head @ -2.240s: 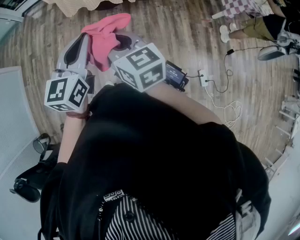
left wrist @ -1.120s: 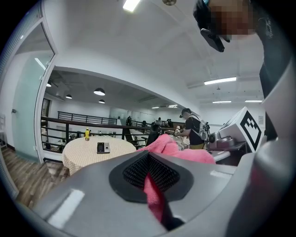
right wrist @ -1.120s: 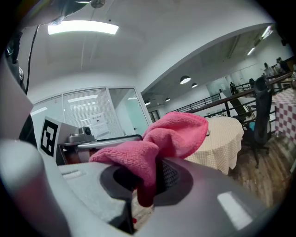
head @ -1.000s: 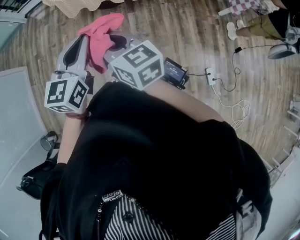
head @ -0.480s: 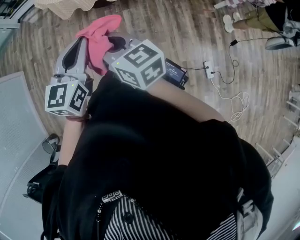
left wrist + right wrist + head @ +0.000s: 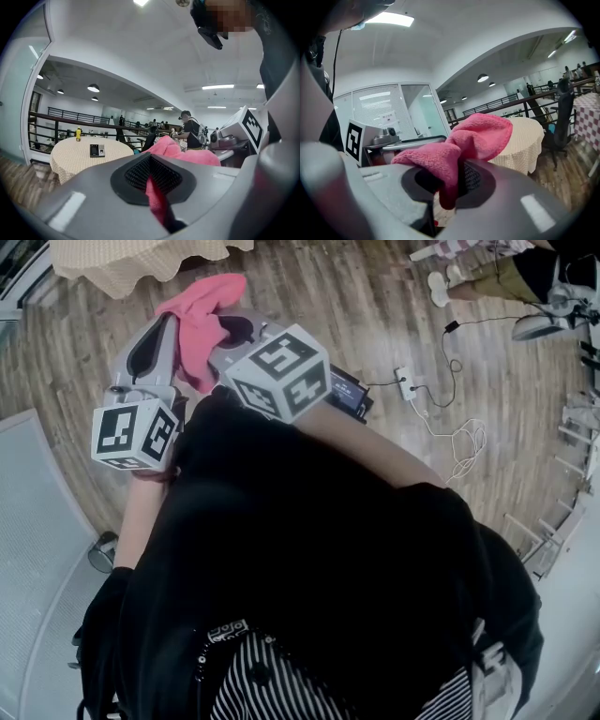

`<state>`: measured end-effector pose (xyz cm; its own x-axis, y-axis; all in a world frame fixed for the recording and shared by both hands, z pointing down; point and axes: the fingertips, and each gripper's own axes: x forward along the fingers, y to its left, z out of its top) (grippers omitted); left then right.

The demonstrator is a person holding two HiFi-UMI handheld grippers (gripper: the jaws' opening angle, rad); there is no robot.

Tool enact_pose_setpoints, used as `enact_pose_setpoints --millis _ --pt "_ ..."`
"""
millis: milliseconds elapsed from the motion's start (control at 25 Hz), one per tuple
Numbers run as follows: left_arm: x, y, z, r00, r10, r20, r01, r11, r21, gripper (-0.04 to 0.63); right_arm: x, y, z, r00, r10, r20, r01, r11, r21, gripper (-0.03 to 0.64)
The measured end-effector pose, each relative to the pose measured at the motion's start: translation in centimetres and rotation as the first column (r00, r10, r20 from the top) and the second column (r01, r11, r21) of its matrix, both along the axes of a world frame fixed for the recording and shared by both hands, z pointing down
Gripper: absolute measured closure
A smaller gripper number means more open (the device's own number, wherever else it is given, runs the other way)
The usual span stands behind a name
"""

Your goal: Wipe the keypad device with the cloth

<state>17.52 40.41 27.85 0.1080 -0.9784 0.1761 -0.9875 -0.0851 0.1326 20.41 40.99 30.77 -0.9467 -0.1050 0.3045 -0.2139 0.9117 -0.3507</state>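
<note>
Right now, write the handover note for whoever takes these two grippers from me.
Left gripper: shut on the cloth.
Right gripper: shut on the same cloth, which is bunched between the two and held up in the air.
Keypad: lies on the round table, well away from both grippers; the cloth is not on it.
Done: cloth in hand.
Left: go to the table and wipe the keypad.

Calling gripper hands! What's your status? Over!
Left gripper and right gripper both shut on the fuzzy pink cloth. Small dark keypad device sits far off on the round beige-covered table. Nothing seen blocking.
</note>
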Motion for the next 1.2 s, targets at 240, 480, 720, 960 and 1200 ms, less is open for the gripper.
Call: enact_pose_setpoints --millis 240,480,720,960,1200 --pt "-6.3 -3.4 0.0 0.999 0.043 -0.021 -0.043 0.999 0.002 0.592 -6.3 -3.2 0.3 0.999 0.039 -0.025 -0.039 0.999 -0.014 0.549" --pt "-10.6 -6.9 -1.1 0.994 0.109 -0.018 -0.109 0.994 0.007 0.592 -10.8 -5.9 -0.6 0.996 0.073 -0.042 -0.073 0.997 0.0 0.549" --pt "-12.6 -8.9 -0.9 0.983 0.181 -0.025 -0.18 0.983 0.023 0.592 -13.0 -7.6 -0.2 0.99 0.136 -0.047 -0.136 0.991 -0.015 0.549" --pt "-15.2 -8.6 -0.6 0.981 0.194 -0.029 -0.193 0.98 0.039 0.592 -15.6 -6.8 0.0 0.99 0.13 -0.048 -0.13 0.991 -0.01 0.549" --pt "-18.1 -8.6 0.4 0.986 0.159 -0.043 -0.157 0.987 0.037 0.592 -18.4 -6.8 1.0 0.996 0.074 -0.059 -0.074 0.997 0.002 0.549"
